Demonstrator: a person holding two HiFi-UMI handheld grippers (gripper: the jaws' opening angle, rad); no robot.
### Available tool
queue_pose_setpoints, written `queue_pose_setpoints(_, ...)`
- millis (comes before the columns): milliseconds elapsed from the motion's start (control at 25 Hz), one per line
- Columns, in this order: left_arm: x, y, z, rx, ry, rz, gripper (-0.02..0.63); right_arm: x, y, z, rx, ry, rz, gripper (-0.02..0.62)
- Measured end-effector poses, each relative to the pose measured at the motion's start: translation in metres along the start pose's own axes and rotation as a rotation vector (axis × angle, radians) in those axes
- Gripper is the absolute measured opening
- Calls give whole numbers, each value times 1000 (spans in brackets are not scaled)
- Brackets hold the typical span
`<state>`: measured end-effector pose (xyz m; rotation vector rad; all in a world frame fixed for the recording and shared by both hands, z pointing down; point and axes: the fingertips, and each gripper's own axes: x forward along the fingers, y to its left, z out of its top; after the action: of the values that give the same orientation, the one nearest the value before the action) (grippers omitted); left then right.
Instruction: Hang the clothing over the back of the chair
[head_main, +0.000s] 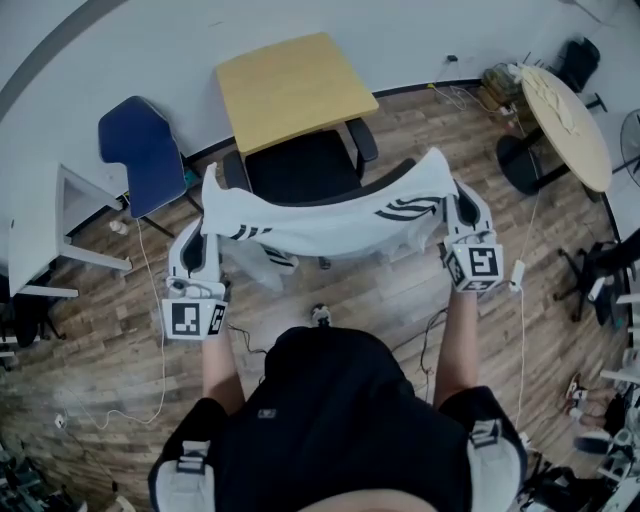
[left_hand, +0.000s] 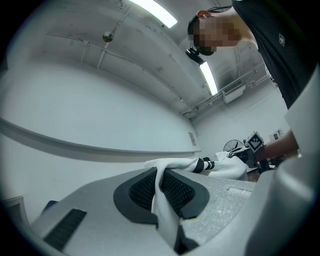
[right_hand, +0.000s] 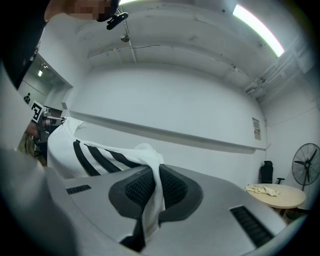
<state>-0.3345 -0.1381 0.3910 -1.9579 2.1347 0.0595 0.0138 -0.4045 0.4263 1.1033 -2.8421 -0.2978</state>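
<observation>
The white striped garment (head_main: 330, 215) is held stretched by the left gripper (head_main: 203, 238) and right gripper (head_main: 457, 212) (both clamped on its edges) above the black office chair (head_main: 300, 165). 2 steps are judged left: draping and release.

No legible text, label or number anywhere.

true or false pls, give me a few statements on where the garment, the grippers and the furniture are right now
1. The left gripper and right gripper are both shut on the white garment. True.
2. The garment lies released on the black chair. False: the grippers hold it spread between them.
3. The garment is plain white. False: it has black stripes.
4. In the head view, a blue chair stands left of the black chair. True.
5. The round table is bare. False: a light cloth lies on it.
</observation>
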Motion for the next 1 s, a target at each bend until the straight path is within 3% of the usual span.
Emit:
queue_pose_setpoints(600,48,16,-16,-16,30,-49,23,48,-4,-15,13,38,-4,6)
queue_pose_setpoints(1000,44,6,-27,35,85,-14,25,73,-17,-32,37,51,42,6)
